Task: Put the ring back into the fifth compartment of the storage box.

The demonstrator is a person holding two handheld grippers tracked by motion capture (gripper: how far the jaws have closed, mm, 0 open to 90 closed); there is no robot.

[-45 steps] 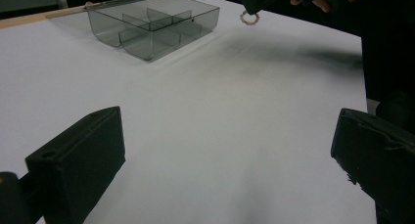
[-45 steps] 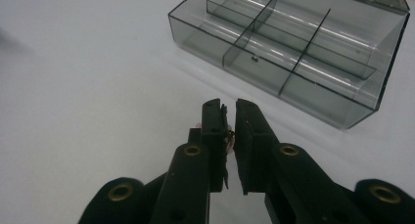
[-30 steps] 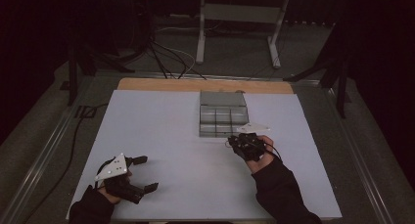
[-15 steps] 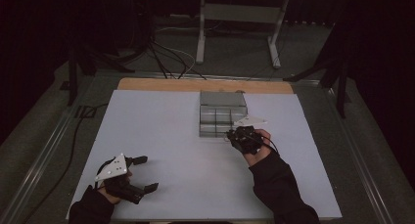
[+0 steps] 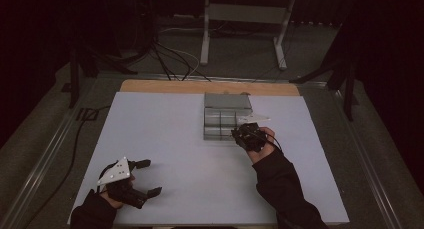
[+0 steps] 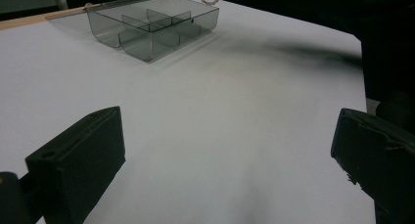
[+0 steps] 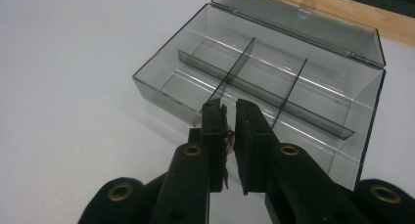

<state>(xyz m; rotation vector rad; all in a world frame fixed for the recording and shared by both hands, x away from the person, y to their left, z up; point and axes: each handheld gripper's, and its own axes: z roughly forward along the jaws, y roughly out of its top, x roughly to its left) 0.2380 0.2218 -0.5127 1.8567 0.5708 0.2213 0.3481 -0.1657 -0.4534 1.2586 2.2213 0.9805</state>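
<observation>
Your right gripper [image 7: 230, 123] hovers at the near rim of the clear smoky-grey divided box [image 7: 274, 82], jaws pinched on something small, thin and dark that I can't identify. The box's lid lies open behind it. Your left gripper [image 5: 147, 178] rests wide apart on the white tabletop [image 5: 175, 139].

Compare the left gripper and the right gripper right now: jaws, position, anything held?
The left gripper has its jaws wide apart with nothing between them; the right gripper has its jaws nearly together, pinching something small and dark that is too small to identify. The left gripper sits low over bare table near the front left edge; the right gripper is at the near wall of the clear divided box, pointing into it. Both are black, two-jawed and hand-held.
</observation>
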